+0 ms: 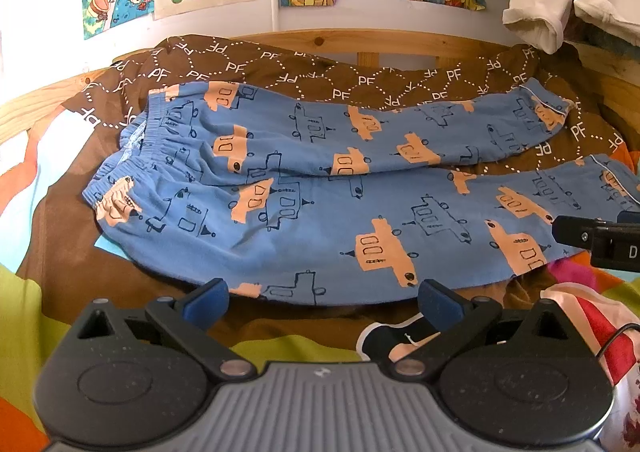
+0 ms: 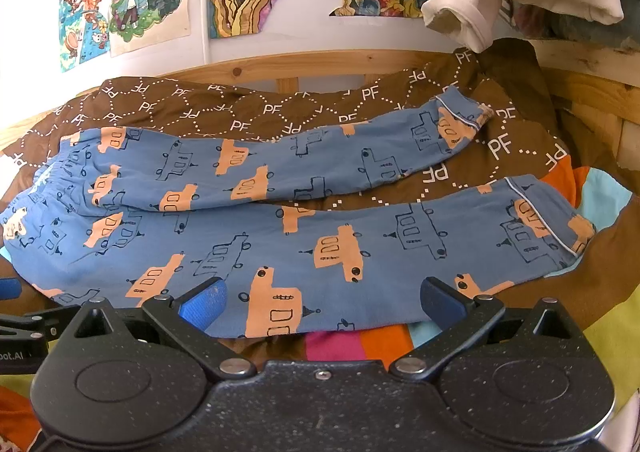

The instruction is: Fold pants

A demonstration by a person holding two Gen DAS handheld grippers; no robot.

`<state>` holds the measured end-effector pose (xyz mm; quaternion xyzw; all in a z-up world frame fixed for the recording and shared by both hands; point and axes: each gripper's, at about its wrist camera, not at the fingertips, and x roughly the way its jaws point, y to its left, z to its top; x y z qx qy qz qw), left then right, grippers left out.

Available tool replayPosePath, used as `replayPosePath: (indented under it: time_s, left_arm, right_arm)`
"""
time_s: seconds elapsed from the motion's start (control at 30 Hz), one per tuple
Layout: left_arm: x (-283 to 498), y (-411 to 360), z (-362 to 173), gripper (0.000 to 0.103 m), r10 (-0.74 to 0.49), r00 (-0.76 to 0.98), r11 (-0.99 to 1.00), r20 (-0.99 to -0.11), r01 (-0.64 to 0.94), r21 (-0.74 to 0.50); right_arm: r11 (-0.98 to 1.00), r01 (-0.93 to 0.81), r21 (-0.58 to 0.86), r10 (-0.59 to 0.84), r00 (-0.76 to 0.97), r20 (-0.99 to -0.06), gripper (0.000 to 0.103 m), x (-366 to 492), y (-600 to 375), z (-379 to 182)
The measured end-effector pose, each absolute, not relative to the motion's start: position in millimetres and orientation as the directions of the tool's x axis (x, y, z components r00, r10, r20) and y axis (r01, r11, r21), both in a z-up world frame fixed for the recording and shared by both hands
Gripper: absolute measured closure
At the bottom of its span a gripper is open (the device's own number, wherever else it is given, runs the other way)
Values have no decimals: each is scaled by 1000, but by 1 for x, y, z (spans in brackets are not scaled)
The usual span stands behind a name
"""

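The pants point(image 1: 304, 207) lie flat on the brown blanket point(image 1: 280, 71), legs apart, waistband toward its left end. Both the left gripper point(image 1: 322, 302) and right gripper point(image 2: 322, 302) hover spread and empty at the near hem — pinching one layer only, or blanket too, would likely skew the fold.

Blue patterned pants point(image 1: 320, 211) lie flat; legs parted.
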<state>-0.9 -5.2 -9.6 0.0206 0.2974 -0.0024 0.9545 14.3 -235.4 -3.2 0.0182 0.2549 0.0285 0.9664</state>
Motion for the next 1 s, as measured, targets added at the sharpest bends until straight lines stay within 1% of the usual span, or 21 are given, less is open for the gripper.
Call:
replayPosePath:
  time_s: [0.37,0.53,0.67,0.73,0.83,0.93,1.0]
  left_arm:
    - [5,-6,-12,0,37,817,998,-576,-2,62]
    - [20,-3,-6,0,58,814,998,-578,-26,64]
    - [38,1,4,0,34,823,999,-566,-10,46]
    - [53,4,8,0,16,811,1000,-584,-1,26]
    - [76,14,14,0,-29,788,999,-614,8,-37]
    - [99,23,26,0,-53,789,997,-612,8,-75]
    - [116,27,39,0,-73,803,996,-592,32,-80]
  right_arm:
    - [997,-53,55,73,862,-502,1,17,-234,-4]
    - [998,-54,33,63,873,-483,1,19,-233,0]
    - [997,-63,35,72,876,-478,1,27,-239,6]
    - [998,-53,20,56,877,-477,1,32,-242,9]
    - [998,-64,-7,53,875,-481,1,44,-249,15]
    - [994,-100,-38,70,874,-482,1,59,-255,21]
    - [982,-166,-89,101,863,-494,1,77,-260,25]
